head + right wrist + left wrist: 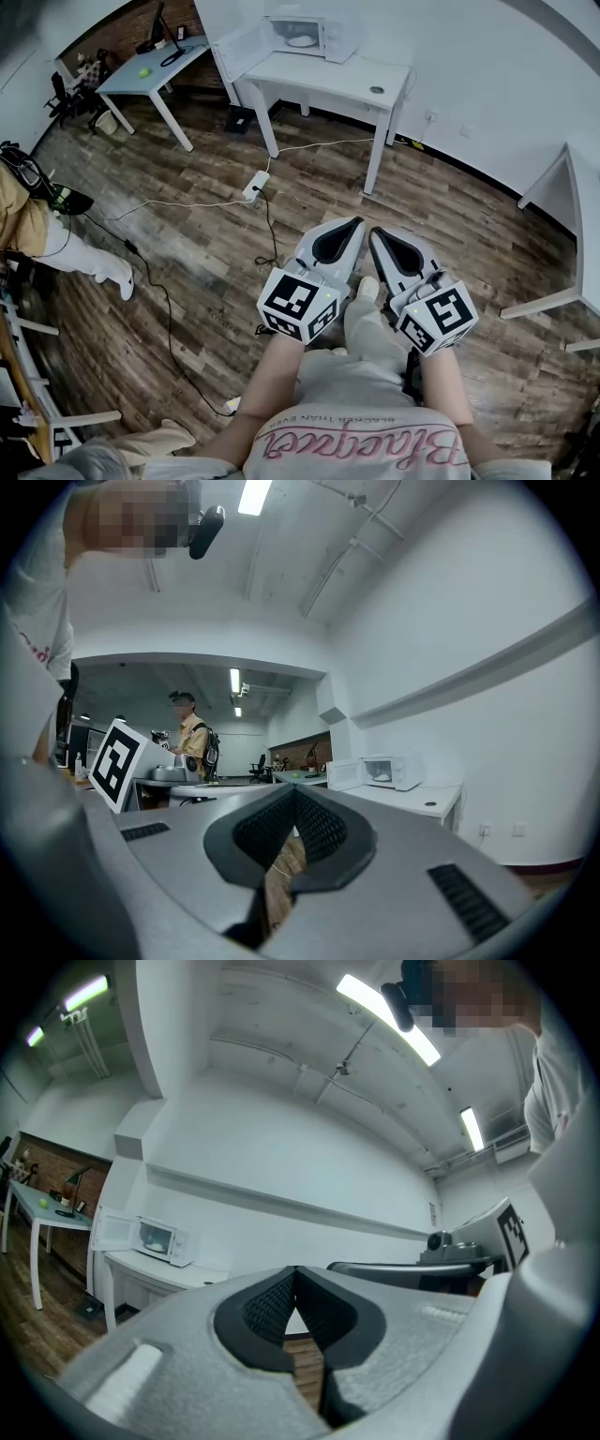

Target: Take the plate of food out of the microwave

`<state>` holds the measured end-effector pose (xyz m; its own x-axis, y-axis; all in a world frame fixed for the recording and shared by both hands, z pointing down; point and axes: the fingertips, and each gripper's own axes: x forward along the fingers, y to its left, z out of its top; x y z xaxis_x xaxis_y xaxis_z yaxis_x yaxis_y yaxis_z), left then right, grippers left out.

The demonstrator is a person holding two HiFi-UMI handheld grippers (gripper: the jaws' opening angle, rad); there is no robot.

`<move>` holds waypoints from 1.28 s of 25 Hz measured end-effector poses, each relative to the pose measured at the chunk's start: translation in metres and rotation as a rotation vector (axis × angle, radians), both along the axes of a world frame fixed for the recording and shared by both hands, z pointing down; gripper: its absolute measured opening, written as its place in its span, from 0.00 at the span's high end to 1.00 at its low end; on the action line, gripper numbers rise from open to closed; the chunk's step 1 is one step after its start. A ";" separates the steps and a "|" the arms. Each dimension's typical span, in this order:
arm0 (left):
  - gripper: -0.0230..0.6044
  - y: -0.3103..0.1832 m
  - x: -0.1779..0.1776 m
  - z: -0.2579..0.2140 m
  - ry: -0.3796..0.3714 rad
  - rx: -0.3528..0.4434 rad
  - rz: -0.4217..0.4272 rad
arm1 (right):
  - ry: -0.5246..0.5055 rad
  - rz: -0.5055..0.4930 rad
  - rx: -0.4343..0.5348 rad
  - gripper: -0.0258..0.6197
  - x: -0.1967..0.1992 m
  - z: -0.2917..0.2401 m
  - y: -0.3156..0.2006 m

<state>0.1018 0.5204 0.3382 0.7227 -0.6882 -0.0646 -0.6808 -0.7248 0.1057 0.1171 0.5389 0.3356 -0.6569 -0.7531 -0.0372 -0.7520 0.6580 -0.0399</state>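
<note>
Jaws are pressed together with nothing between them on both the left gripper [352, 225] and the right gripper [377, 234], held side by side over the floor [469, 234]. Well ahead, the plate [300, 40] sits inside the open-doored microwave [330, 37] on a white table [347, 82].

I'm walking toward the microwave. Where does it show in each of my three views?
Head view: the microwave is at top centre, far off, with its door swung open to the left.
Left gripper view: the microwave is at middle left, small, above the left jaw.
Right gripper view: the microwave is right of centre, just above the jaws.
Shared landmark: the white table it stands on.
</note>
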 end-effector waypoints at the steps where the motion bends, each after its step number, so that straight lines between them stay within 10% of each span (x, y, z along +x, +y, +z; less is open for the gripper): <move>1: 0.95 -0.003 0.000 0.000 -0.001 0.001 -0.001 | -0.003 -0.001 0.001 0.95 0.000 0.000 -0.003; 32: 0.95 -0.152 0.015 -0.001 -0.005 -0.022 -0.112 | 0.038 -0.026 0.018 0.95 0.023 -0.006 -0.159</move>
